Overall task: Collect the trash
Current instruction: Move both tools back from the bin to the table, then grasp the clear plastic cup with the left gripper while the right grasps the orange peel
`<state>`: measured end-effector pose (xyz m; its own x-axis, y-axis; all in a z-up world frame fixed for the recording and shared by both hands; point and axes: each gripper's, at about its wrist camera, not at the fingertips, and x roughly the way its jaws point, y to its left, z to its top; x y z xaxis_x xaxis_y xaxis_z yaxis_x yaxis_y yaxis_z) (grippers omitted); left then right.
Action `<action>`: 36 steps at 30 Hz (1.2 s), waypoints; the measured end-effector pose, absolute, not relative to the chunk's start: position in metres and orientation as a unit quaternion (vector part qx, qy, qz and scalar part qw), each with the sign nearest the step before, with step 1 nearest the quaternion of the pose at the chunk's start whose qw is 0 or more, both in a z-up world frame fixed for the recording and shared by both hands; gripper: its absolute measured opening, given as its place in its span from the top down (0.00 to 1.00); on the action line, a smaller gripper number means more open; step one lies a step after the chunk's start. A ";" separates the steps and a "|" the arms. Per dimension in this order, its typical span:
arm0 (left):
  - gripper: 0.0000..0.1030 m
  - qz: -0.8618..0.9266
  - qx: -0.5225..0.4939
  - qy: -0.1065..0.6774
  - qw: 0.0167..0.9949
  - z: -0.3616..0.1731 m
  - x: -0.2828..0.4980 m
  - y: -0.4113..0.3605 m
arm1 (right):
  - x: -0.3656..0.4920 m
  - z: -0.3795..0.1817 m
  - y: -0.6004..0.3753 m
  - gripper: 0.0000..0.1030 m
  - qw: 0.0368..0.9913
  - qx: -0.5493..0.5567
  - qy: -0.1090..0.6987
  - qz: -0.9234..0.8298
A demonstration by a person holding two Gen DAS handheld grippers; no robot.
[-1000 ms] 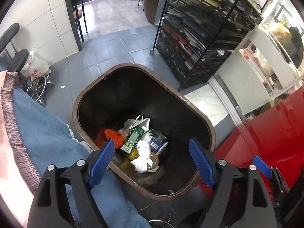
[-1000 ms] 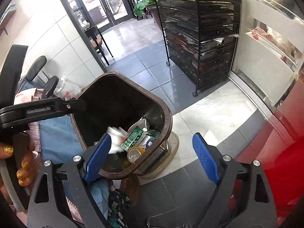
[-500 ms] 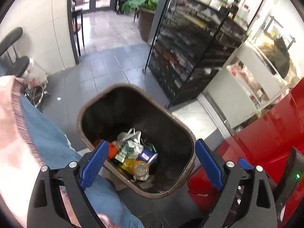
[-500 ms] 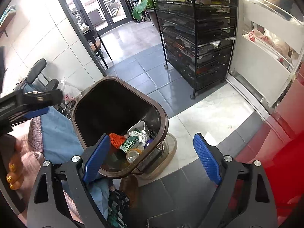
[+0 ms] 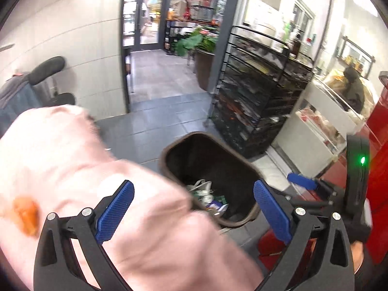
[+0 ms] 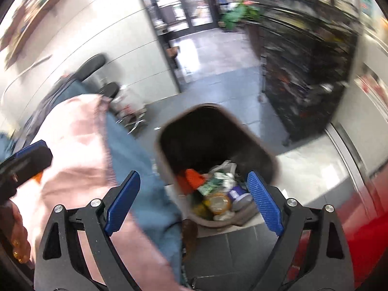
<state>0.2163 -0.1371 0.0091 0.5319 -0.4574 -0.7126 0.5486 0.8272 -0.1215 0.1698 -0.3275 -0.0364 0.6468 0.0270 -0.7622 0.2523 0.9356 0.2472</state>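
Observation:
A dark brown trash bin (image 5: 167, 155) stands on the floor, also in the right wrist view (image 6: 266, 154). Trash (image 6: 215, 189) lies at its bottom: an orange piece, a green carton, white paper, a round lid; part shows in the left wrist view (image 5: 206, 194). My left gripper (image 5: 194, 211) is open and empty, held well above the bin. My right gripper (image 6: 194, 202) is open and empty above the bin's near rim. It also shows at the right edge of the left wrist view (image 5: 300, 181).
The person's pink sleeve (image 5: 84, 169) and blue clothing (image 6: 135, 160) fill the left side. A black wire rack (image 5: 254, 101) stands behind the bin. A red surface (image 5: 378, 169) lies at the right. A chair (image 5: 46, 72) stands at the left wall.
Both grippers have lifted up and back from the bin, so it looks smaller and lower. The views tilted up toward the room. The pink sleeve now covers the left.

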 end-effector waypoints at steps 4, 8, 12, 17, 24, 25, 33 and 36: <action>0.06 -0.225 0.051 0.380 0.896 0.014 0.215 -0.086 | 0.185 -0.020 -0.285 0.14 0.900 0.135 0.415 -0.008; 0.06 -0.149 0.029 0.376 0.914 0.020 0.219 -0.029 | 0.198 -0.005 -0.247 0.14 0.904 0.102 0.414 0.037; 0.06 -0.067 0.016 0.376 0.924 0.020 0.232 0.026 | 0.208 0.007 -0.211 0.14 0.905 0.074 0.412 0.079; 0.07 0.027 -0.003 0.387 0.922 0.011 0.260 0.091 | 0.214 0.020 -0.170 0.14 0.901 0.049 0.412 0.126; 0.18 0.067 0.000 0.423 0.904 -0.014 0.312 0.124 | 0.220 0.026 -0.112 0.14 0.891 0.005 0.420 0.174; 0.21 0.068 0.000 0.429 0.901 -0.019 0.316 0.127 | 0.221 0.027 -0.103 0.14 0.888 -0.005 0.422 0.182; 0.59 0.061 -0.051 0.424 0.902 -0.017 0.299 0.149 | 0.250 0.017 -0.028 0.14 0.862 -0.073 0.445 0.232; 0.59 0.056 -0.051 0.412 0.908 -0.008 0.285 0.151 | 0.268 0.006 0.004 0.14 0.844 -0.102 0.461 0.253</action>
<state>0.2848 0.1513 -0.0076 0.6539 0.0599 -0.7542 -0.1439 0.9885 -0.0462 0.2682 0.0040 0.0063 0.4469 0.3330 -0.8303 -0.5208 0.8515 0.0612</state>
